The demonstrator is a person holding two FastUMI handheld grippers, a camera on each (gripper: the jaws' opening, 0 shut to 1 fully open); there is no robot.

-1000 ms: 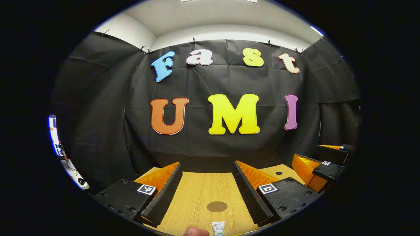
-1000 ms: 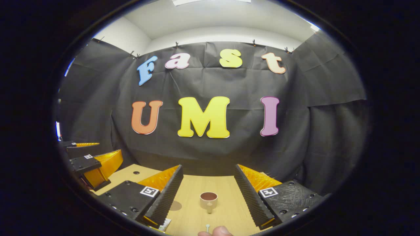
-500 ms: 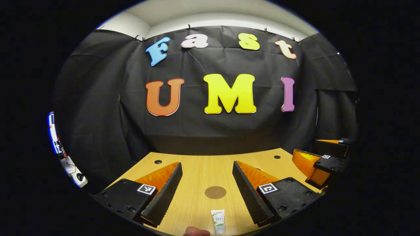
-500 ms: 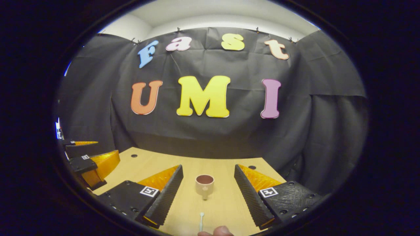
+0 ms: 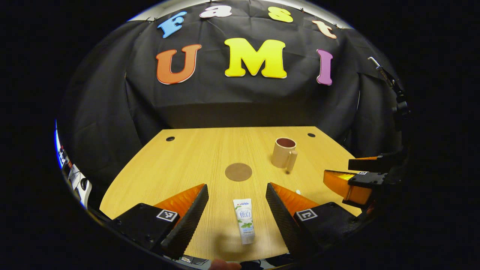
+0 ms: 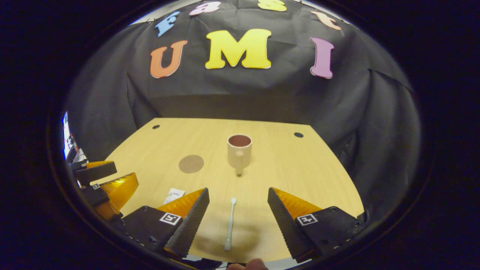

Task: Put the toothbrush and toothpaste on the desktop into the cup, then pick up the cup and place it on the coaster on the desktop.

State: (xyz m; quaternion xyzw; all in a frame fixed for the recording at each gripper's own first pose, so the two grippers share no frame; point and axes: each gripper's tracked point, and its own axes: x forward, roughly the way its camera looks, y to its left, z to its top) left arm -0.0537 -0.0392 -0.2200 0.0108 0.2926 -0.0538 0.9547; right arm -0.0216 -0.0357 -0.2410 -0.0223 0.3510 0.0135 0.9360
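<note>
Toothpaste (image 5: 243, 220) lies flat on my wooden desktop (image 5: 195, 157), closest to me in the left gripper view, lengthwise between the two fingers of my left gripper (image 5: 237, 197), which stand wide apart and touch nothing; the tube sits in the gap without meeting either finger. A fingertip of the hand holding that gripper peeks in at the very bottom edge. In the right gripper view the toothbrush (image 6: 229, 224) lies likewise near me, flat on the wood, its handle toward me and its head pointing away, between the spread fingers of my right gripper (image 6: 238, 200), which also grip nothing. A corner of the toothpaste shows there just left of my left-hand finger, and beyond it, at the far left, the left gripper hangs over the desk's edge. Farther out in the left gripper view comes the round brown coaster (image 5: 238, 171), flat on the desktop, straight ahead past the tube. Beyond and to the right of it stands the cup (image 5: 284, 152), upright, beige outside and dark inside, its handle turned toward me and well apart from the coaster. My right gripper appears at the right edge of that view, over the desk's rim. In the right gripper view the cup stands dead ahead past the toothbrush, the coaster to its left. Small dark holes mark the desktop's far corners before the black cloth wall (image 5: 240, 101).
</note>
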